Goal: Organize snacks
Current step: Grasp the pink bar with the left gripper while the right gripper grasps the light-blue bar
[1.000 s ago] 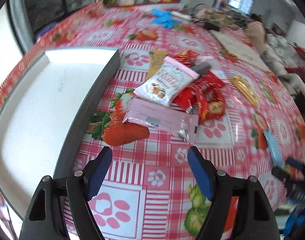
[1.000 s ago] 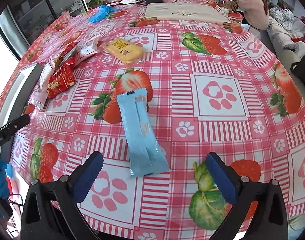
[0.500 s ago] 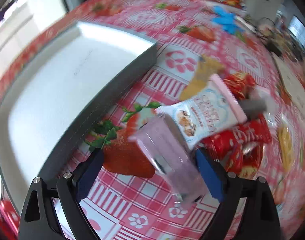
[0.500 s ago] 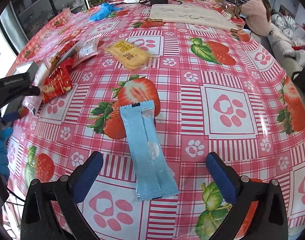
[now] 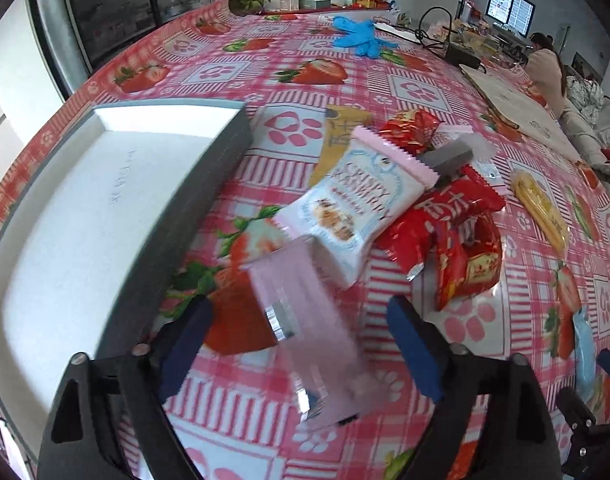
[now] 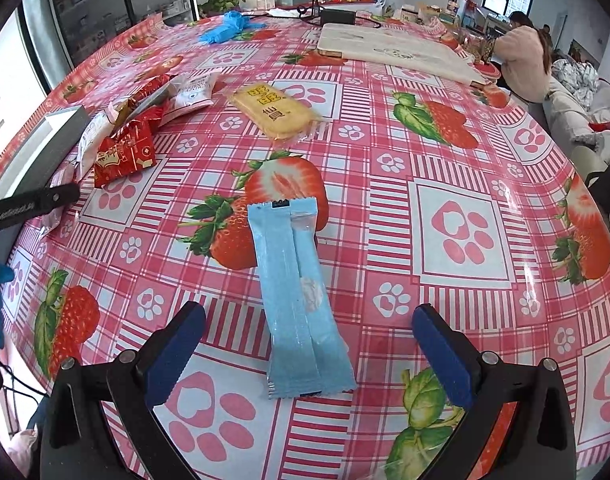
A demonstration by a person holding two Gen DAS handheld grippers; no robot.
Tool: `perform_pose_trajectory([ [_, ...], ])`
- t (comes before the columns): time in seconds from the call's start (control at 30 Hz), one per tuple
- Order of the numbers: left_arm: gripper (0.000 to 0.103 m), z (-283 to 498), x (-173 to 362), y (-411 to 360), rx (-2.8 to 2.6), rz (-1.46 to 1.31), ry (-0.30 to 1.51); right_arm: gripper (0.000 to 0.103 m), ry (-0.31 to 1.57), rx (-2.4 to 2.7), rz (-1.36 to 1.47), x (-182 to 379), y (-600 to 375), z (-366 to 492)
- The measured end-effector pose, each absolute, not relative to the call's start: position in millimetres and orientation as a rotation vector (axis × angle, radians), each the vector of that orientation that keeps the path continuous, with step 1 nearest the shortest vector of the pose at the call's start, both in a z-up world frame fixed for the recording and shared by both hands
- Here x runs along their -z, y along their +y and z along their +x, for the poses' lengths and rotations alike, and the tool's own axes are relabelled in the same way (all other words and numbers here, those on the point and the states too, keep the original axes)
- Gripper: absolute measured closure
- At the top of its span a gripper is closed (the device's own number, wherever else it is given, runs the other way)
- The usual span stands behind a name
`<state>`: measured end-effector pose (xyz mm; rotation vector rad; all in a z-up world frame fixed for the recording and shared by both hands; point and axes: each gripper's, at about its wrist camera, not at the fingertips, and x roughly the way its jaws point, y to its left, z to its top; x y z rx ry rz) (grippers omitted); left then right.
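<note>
Since the earlier frame, the left gripper (image 5: pixel 299 340) has closed in on the snack pile, and the pink wafer packet (image 5: pixel 305 328) now lies blurred between its wide-open jaws, unclamped. Left of that packet sits the grey tray (image 5: pixel 193 216); just beyond it, the white crispy packet (image 5: pixel 353 204) and red packets (image 5: pixel 461 240). The right gripper (image 6: pixel 305 344) stands wide open, straddling the blue packet (image 6: pixel 297 300) without contact.
</note>
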<state>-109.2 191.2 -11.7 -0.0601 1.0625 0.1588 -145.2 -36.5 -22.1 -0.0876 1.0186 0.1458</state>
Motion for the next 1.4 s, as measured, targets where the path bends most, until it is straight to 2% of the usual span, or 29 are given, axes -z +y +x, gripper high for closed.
perform_pose_trajectory([
  [0.03, 0.001, -108.7, 12.8, 189.4, -0.159, -0.061, 1.060, 0.000, 1.033, -0.142, -0.088, 21.5, -35.6, -141.3],
  [0.07, 0.000, -108.5, 15.7, 187.7, -0.149, -0.063, 1.068, 0.000, 1.042, -0.138, -0.088, 21.3, -34.8, -136.9],
  [0.27, 0.000, -119.3, 17.9, 186.2, -0.138, -0.049, 0.971, 0.000, 1.050, -0.123, -0.078, 20.7, -28.6, -116.5],
  [0.53, 0.000, -118.6, 16.2, 185.9, -0.138, -0.050, 0.965, 0.000, 0.998, -0.149, -0.093, 22.4, -28.4, -129.3],
  [0.87, 0.000, -110.6, 14.9, 184.5, -0.151, -0.051, 1.007, 0.000, 1.045, -0.164, -0.110, 20.8, -26.3, -116.9],
  [0.9, 0.003, -107.2, 13.9, 185.0, -0.137, -0.048, 1.043, 0.000, 1.064, -0.157, -0.107, 20.5, -25.4, -115.1],
  [0.97, 0.023, -105.6, 9.2, 183.2, -0.101, -0.034, 1.076, 0.000, 1.108, -0.132, -0.097, 19.6, -23.9, -112.2],
  [1.0, 0.052, -107.4, 4.4, 180.6, -0.078, -0.016, 1.076, 0.001, 1.116, -0.131, -0.101, 19.4, -23.1, -113.6],
  [1.03, 0.077, -108.2, 2.1, 178.4, -0.064, -0.003, 1.081, 0.007, 1.115, -0.140, -0.103, 17.9, -22.3, -116.2],
  [1.07, 0.077, -109.5, 1.1, 177.8, -0.040, -0.006, 1.095, 0.012, 1.112, -0.144, -0.106, 16.1, -22.0, -118.7],
  [1.1, 0.077, -111.4, 0.5, 179.5, -0.024, -0.025, 1.107, 0.031, 1.103, -0.149, -0.105, 11.7, -22.2, -121.8],
  [1.13, 0.077, -114.9, 0.1, 182.8, -0.004, -0.057, 1.111, 0.069, 1.097, -0.150, -0.097, 7.5, -23.1, -124.1],
  [1.17, 0.077, -117.4, -0.5, 185.2, 0.011, -0.084, 1.115, 0.079, 1.106, -0.152, -0.077, 5.8, -25.2, -125.5],
  [1.4, 0.077, -148.0, -18.5, 201.3, 0.096, -0.185, 1.104, 0.079, 1.112, -0.265, 0.203, -0.6, -50.5, -145.9],
])
